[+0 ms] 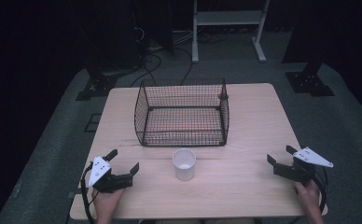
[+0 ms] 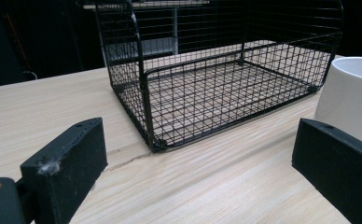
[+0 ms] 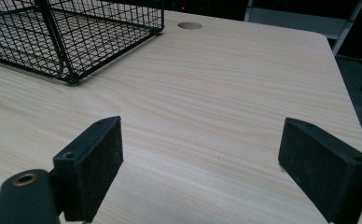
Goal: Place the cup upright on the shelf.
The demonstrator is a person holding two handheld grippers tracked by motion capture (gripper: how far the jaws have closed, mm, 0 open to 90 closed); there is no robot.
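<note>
White cup (image 1: 184,164), black wire-grid basket (image 1: 182,113), pale wood-grain table (image 1: 244,135).

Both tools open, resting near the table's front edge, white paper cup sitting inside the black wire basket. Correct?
Not quite. The white paper cup stands on the light wooden table in front of the black wire basket, not inside it; the high view shows this. Left tool and right tool are open.

On your bench (image 1: 244,186), the cup (image 1: 184,164) stands just before the basket (image 1: 182,113), near the middle. Your left gripper (image 1: 123,160) sits left of the cup, your right gripper (image 1: 279,154) well apart at the right edge.
</note>
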